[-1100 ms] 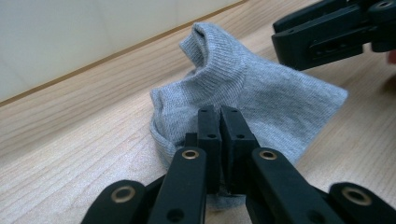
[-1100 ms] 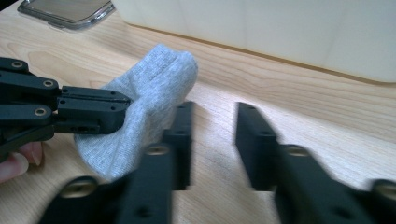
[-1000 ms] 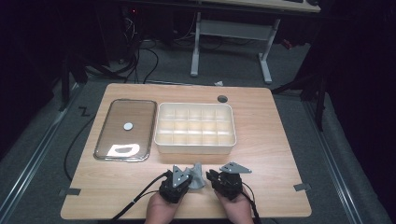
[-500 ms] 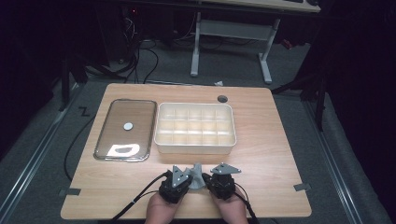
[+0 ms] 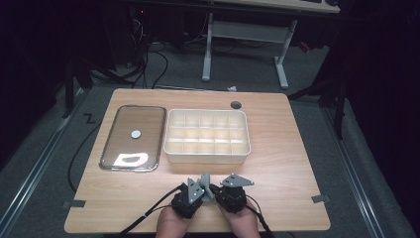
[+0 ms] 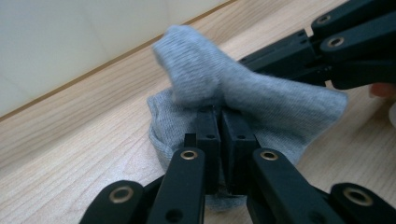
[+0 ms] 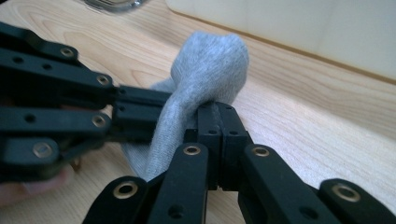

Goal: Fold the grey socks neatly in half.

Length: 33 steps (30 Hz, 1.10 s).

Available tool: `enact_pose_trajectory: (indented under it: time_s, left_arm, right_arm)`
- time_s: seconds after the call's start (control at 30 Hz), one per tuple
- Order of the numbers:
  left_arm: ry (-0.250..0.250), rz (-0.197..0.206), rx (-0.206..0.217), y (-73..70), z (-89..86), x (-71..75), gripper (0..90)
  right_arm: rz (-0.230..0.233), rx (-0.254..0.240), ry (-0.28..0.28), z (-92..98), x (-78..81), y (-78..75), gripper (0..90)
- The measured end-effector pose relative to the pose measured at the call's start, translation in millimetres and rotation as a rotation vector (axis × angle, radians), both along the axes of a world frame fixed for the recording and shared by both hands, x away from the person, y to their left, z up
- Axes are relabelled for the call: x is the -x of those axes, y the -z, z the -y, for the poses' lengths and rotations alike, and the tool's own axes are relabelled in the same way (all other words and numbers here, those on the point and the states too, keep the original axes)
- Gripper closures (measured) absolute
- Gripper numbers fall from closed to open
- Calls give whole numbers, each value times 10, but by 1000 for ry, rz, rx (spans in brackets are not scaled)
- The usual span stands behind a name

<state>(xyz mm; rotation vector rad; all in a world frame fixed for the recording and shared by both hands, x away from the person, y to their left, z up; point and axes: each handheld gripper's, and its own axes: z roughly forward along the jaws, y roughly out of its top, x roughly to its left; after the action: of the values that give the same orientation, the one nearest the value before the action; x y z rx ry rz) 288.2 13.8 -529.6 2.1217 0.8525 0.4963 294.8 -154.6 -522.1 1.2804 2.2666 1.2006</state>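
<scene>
Two grippers, left gripper (image 6: pixel 219 135) fingers and right gripper (image 7: pixel 218 126) fingers both pinched tight on grey sock (image 6: pixel 261 100)

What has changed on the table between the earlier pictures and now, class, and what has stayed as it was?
The right claw has just closed its jaws onto the grey sock, and its grey top plate sits nearer the left claw, which also pinches the sock. Neither hand travelled noticeably. The divided tray, the glass lid and the wooden table stayed as they were.
</scene>
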Motion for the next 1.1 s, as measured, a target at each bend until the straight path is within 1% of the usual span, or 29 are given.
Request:
enact_pose_trajectory:
  time_s: [0.03,0.1,0.13,0.23,0.27,0.3,0.33,0.4,0.47,0.5,0.53,0.57,0.6,0.67,0.7,0.73,0.77,0.8,0.83,0.87,0.9,0.93,0.97,1.0,1.03,1.07,1.1]
  left_arm:
    - [0,0,0,0,0,0,865]
    - [5,16,-35,-12,40,5,864]
    - [8,28,-60,-20,79,2,864]
    - [5,21,-65,-28,100,-5,863]
    - [7,14,-67,-38,102,-7,857]
    - [7,14,-67,-38,102,-7,850]
    - [7,13,-62,-35,96,-8,848]
    - [5,10,-62,-36,96,-11,847]
    - [8,-3,-50,-39,89,-29,845]
    - [9,-14,-38,-42,82,-41,841]
    - [21,-57,1,-58,46,-81,823]
    - [21,-57,1,-58,46,-81,801]
    - [29,-84,30,-69,12,-111,801]
    - [37,-151,117,-77,-80,-171,770]
    - [38,-171,148,-76,-123,-188,761]
    - [32,-178,173,-79,-177,-190,746]
    - [32,-178,173,-79,-177,-190,738]
    - [35,-164,200,-103,-226,-161,726]
    - [35,-164,200,-103,-226,-161,719]
    - [29,-138,218,-149,-290,-133,715]
    - [29,-138,218,-149,-290,-133,712]
    - [15,-125,253,-201,-369,-114,711]
    - [15,-125,253,-201,-369,-114,711]
    - [-17,-105,276,-248,-489,-99,713]
    - [-17,-105,276,-248,-489,-99,720]
    - [-44,-103,261,-237,-572,-95,732]
    - [-44,-103,261,-237,-572,-95,759]
  right_arm:
    - [0,0,0,0,0,0,900]
    - [7,-9,2,13,10,-14,900]
    - [15,-10,2,24,23,-23,900]
    - [20,-10,1,41,32,-30,900]
    - [27,-23,-2,54,53,-43,900]
    - [27,-23,-2,54,53,-43,900]
    - [41,-26,-8,53,87,-61,900]
    - [47,-20,-10,48,93,-56,900]
    - [41,-21,-5,51,89,-53,900]
    - [43,-19,-3,56,78,-47,900]
    - [45,-14,6,64,70,-38,900]
    - [45,-14,6,64,70,-38,900]
    - [45,-11,11,73,68,-36,900]
    - [40,-13,21,100,62,-33,900]
    - [38,-13,21,108,61,-28,900]
    - [33,-7,29,123,62,-15,900]
    - [33,-7,29,123,62,-15,900]
    - [25,-4,32,131,61,1,900]
    - [25,-4,32,131,61,1,900]
    - [21,-3,30,130,62,9,900]
    - [21,-3,30,130,62,9,900]
    - [20,-6,24,132,56,15,900]
    - [20,-6,24,132,56,15,900]
    - [22,-2,23,133,50,18,900]
    - [22,-2,23,133,50,18,900]
    - [17,-2,26,132,49,20,900]
    - [17,-2,26,132,49,20,900]
